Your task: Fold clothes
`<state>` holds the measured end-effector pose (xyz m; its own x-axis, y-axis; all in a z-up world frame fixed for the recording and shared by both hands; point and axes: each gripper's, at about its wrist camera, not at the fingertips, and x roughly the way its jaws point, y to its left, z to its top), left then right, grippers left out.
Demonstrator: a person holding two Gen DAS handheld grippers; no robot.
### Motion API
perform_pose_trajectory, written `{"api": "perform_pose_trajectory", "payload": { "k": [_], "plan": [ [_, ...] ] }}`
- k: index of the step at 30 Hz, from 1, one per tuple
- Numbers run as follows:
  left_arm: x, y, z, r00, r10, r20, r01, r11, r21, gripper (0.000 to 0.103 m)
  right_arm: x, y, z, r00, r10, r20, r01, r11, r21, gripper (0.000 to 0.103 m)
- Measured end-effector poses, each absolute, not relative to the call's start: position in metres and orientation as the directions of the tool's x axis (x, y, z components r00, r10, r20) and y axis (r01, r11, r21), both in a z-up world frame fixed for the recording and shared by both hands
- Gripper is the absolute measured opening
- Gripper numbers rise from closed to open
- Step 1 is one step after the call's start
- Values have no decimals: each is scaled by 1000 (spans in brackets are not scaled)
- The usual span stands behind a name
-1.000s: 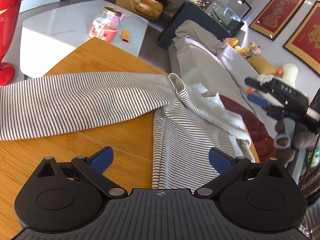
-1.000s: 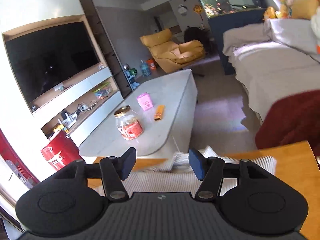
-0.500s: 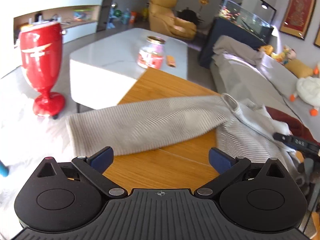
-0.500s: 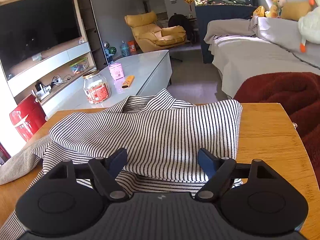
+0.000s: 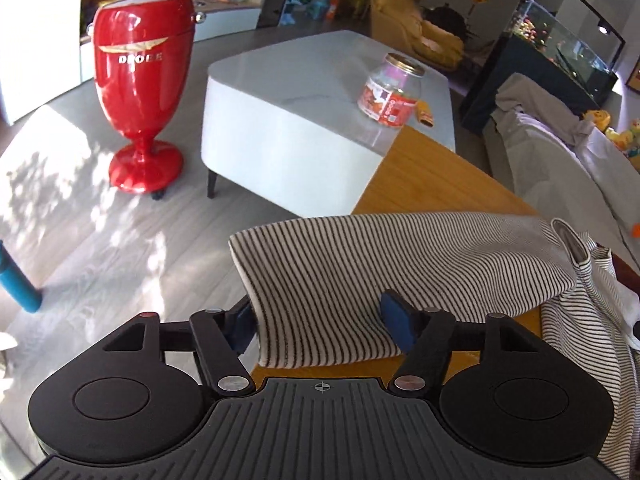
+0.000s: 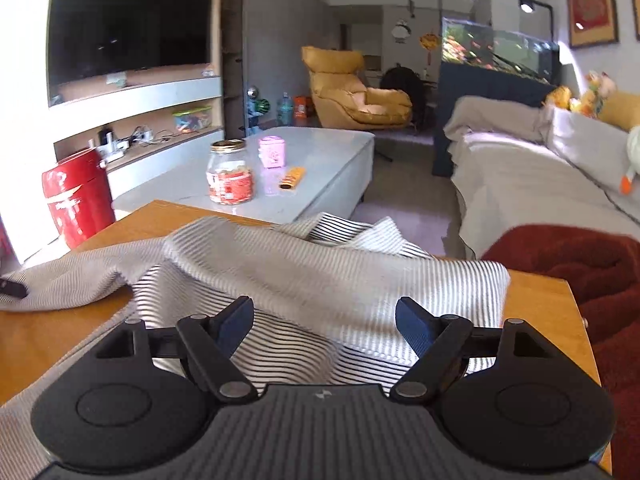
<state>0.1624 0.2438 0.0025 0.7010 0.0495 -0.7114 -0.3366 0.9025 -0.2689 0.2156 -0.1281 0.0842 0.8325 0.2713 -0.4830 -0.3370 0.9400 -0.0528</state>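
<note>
Left wrist view: the left gripper (image 5: 323, 322) sat low at the tabletop (image 5: 432, 176) edge, fingers spread around the striped shirt (image 5: 400, 264) sleeve end. Right wrist view: the right gripper (image 6: 325, 322) hovered over the shirt's body, fingers wide apart, gripping nothing.

Left wrist view close over table corner (image 5: 420, 168), right wrist view along it, both showing striped shirt (image 5: 400, 264)

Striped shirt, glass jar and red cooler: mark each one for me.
striped shirt (image 5: 360, 264), left wrist view, on the sleeve end lying between the open fingers.
glass jar (image 6: 230, 178), right wrist view, on its red label.
red cooler (image 5: 142, 60), left wrist view, on the bowl near the logo.
</note>
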Motion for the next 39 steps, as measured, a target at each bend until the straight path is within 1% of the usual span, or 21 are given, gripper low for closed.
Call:
{"api": "perform_pose_trajectory", "payload": {
  "k": [1, 2, 4, 6, 9, 13, 17, 18, 19, 21, 22, 23, 25, 26, 27, 28, 29, 30, 32, 35, 39],
  "plan": [
    [162, 242, 7, 709, 65, -702, -332, 909, -251, 45, 206, -116, 90, 836, 292, -464, -376, 922, -97, 79],
    [162, 240, 12, 722, 77, -688, -320, 918, -233, 35, 197, -104, 96, 839, 313, -445, -409, 902, -137, 79],
    [162, 236, 26, 751, 80, -655, -287, 934, -215, 26, 179, -78, 106, 834, 369, -411, -476, 857, -198, 79],
    [160, 233, 42, 780, 43, -625, -250, 936, -247, 11, 165, -51, 113, 813, 430, -392, -540, 808, -234, 79],
    [158, 232, 67, 810, -55, -584, -184, 922, -342, 11, 150, -6, 119, 758, 531, -379, -638, 726, -258, 79],
    [157, 225, 97, 836, -147, -529, -99, 907, -409, 10, 138, 54, 119, 693, 633, -344, -720, 634, -283, 79],
    [159, 210, 117, 840, -225, -494, -24, 894, -448, 7, 147, 94, 116, 683, 663, -306, -730, 639, -243, 78],
    [161, 205, 121, 842, -236, -486, -9, 893, -450, 7, 151, 100, 114, 694, 652, -306, -719, 650, -245, 75],
    [162, 199, 124, 845, -241, -477, 4, 895, -446, 7, 157, 105, 112, 704, 636, -316, -708, 661, -248, 68],
    [166, 190, 131, 853, -248, -460, 27, 900, -435, 7, 170, 112, 108, 718, 604, -345, -690, 683, -240, 15],
    [168, 188, 134, 856, -247, -454, 30, 901, -434, 7, 181, 111, 107, 711, 591, -381, -688, 696, -205, 5],
    [171, 188, 136, 859, -246, -449, 29, 899, -437, 8, 189, 107, 106, 703, 582, -409, -685, 709, -170, 1],
    [176, 191, 136, 863, -240, -446, 20, 896, -443, 10, 199, 94, 108, 686, 579, -442, -682, 723, -110, 1],
    [178, 193, 134, 863, -232, -448, 13, 897, -441, 13, 197, 90, 109, 668, 591, -453, -699, 708, -107, 2],
    [179, 196, 131, 862, -225, -455, 0, 896, -444, 23, 192, 86, 109, 649, 606, -460, -720, 685, -115, 2],
    [179, 198, 126, 858, -219, -464, -16, 893, -450, 28, 185, 84, 108, 632, 619, -465, -740, 660, -127, 3],
    [179, 200, 121, 855, -212, -474, -32, 890, -455, 35, 178, 86, 105, 618, 628, -472, -758, 635, -148, 9],
    [179, 202, 116, 850, -209, -483, -44, 886, -462, 38, 169, 89, 101, 607, 633, -481, -774, 608, -177, 21],
    [174, 207, 106, 843, -202, -499, -67, 881, -469, 46, 154, 104, 90, 597, 634, -492, -795, 552, -253, 34],
    [160, 218, 99, 842, -176, -509, -97, 880, -466, 56, 139, 133, 71, 582, 618, -529, -813, 454, -364, 39],
    [139, 238, 101, 857, -127, -499, -136, 879, -457, 69, 146, 166, 52, 595, 575, -562, -803, 394, -446, 41]
  ]
}}
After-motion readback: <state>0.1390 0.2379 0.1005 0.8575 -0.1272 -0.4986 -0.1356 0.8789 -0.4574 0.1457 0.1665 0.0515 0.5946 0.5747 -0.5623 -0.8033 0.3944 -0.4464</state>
